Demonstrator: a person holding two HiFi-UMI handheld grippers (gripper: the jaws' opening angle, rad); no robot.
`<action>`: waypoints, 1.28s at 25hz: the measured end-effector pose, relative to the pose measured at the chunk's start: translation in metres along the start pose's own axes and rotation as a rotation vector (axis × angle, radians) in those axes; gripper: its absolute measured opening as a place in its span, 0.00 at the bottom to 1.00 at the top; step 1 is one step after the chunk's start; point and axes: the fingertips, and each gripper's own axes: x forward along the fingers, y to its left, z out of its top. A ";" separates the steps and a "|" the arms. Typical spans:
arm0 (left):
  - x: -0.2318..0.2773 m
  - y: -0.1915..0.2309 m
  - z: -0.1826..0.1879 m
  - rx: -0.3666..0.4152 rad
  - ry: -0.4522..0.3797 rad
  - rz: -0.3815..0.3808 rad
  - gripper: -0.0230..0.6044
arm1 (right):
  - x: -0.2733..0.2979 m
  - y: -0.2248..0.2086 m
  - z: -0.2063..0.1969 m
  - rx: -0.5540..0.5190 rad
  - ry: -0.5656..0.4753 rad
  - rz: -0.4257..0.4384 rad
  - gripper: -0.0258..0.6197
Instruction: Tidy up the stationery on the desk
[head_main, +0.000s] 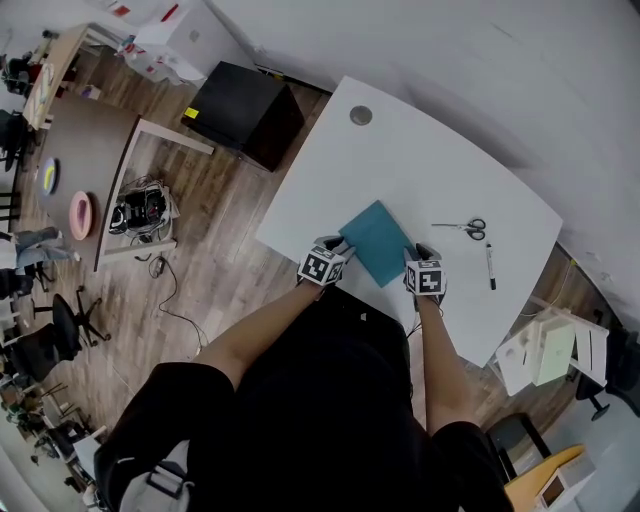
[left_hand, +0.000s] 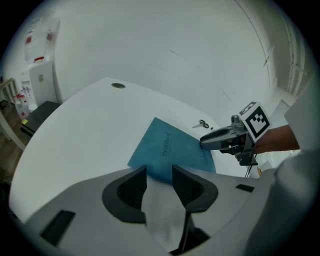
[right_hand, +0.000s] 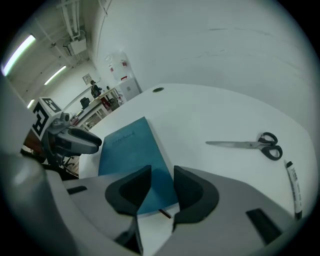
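Teal notebook (head_main: 377, 243), one, flat on the white desk (head_main: 420, 150). Two grippers at the notebook's near corners: left gripper (left_hand: 159, 175) at its left corner, right gripper (right_hand: 162, 177) at its right. Both with jaws spread over the cover, pinching nothing. Probably set so to square or slide it. Right of the notebook, well apart and untouched: one pair of scissors (head_main: 465, 228), one marker (head_main: 490, 267).

Top (head_main: 330, 400): black, short sleeves, lower centre of head view.
Left gripper (left_hand: 159, 172): smooth grey shell, two black curved pads.
Right gripper (right_hand: 162, 176): same grey shell, black pads.
Marker cubes (head_main: 322, 266): white, black square patterns.
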 end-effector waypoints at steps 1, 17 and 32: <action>0.001 0.000 -0.003 -0.012 0.011 0.011 0.28 | 0.001 0.000 -0.002 0.000 0.000 0.009 0.25; -0.001 0.011 -0.018 -0.004 0.096 0.015 0.29 | 0.005 0.022 -0.005 0.009 0.001 0.061 0.25; -0.008 0.073 0.031 0.160 0.137 -0.155 0.29 | 0.023 0.094 -0.009 0.296 -0.046 -0.039 0.24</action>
